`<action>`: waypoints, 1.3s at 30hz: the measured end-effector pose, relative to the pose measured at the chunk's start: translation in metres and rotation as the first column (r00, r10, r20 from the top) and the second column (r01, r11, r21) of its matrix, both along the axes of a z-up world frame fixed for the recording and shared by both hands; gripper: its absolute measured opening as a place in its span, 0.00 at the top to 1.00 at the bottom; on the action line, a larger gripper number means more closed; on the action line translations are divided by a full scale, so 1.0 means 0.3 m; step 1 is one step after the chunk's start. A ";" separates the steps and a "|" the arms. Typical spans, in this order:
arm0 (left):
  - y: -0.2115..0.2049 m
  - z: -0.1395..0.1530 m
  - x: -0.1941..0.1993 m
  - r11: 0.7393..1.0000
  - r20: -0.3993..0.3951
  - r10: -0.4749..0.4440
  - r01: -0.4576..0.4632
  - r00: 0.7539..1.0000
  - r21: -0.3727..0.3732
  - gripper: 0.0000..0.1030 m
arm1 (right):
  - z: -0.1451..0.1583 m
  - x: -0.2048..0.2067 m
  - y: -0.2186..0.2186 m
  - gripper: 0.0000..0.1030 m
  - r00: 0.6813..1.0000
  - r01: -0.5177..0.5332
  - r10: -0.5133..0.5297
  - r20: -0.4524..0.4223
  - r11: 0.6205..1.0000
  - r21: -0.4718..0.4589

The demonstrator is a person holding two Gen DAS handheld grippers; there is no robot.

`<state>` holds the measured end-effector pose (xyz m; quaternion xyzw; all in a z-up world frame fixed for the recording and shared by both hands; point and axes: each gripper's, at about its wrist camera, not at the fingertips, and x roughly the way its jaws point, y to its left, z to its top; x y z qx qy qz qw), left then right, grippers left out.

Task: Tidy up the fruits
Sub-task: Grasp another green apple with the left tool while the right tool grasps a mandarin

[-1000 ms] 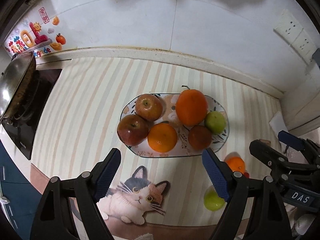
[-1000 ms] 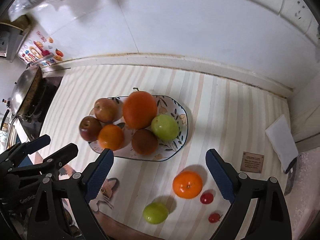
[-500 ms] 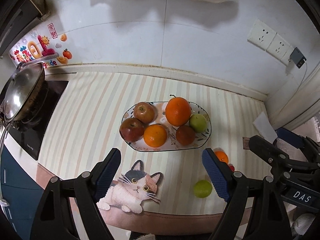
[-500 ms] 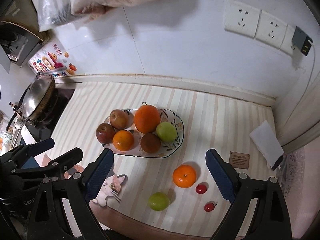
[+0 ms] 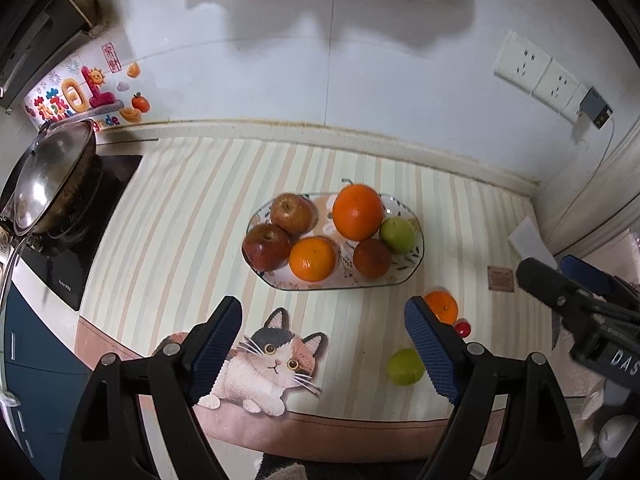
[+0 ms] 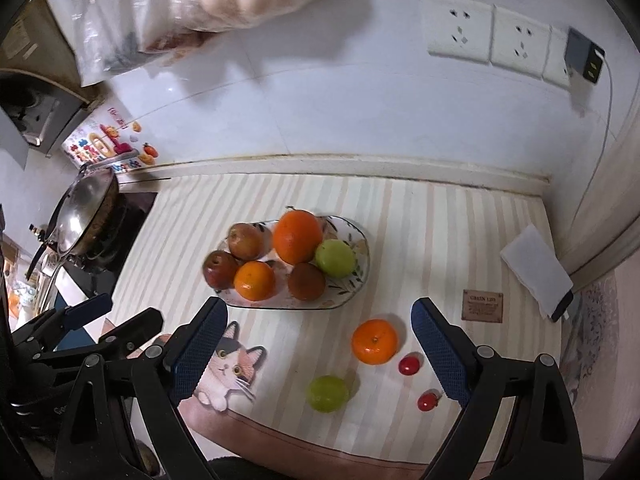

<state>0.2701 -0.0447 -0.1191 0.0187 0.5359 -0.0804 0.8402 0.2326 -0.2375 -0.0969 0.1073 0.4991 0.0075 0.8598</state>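
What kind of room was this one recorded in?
Most likely a home kitchen counter: a lidded wok sits on a black cooktop at the left, wall sockets are set in the white tiled wall, and a plate of fruit rests on the striped mat.

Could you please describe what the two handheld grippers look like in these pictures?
Both look alike. The left gripper and the right gripper each have a black frame of angular arms joined by round silver pins, ending in two flat fingers faced with dark blue, finely ribbed pads. White lettering shows on the side of each body. No cables or sleeves are visible.
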 end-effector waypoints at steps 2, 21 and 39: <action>-0.026 -0.042 0.009 1.000 -0.028 -0.007 0.008 1.000 0.008 0.19 | -0.041 0.004 -0.044 0.07 1.000 0.025 -0.024 -0.018 0.999 0.022; -0.428 -0.688 -0.014 0.970 -0.492 -0.226 0.243 0.840 -0.032 0.32 | -0.581 0.021 -0.329 0.39 0.937 0.180 -0.132 -0.322 0.976 0.121; -0.086 -0.646 0.074 0.993 -0.436 0.033 0.020 0.899 0.116 0.51 | -0.717 0.175 -0.170 0.38 0.920 0.052 0.010 -0.391 0.988 0.147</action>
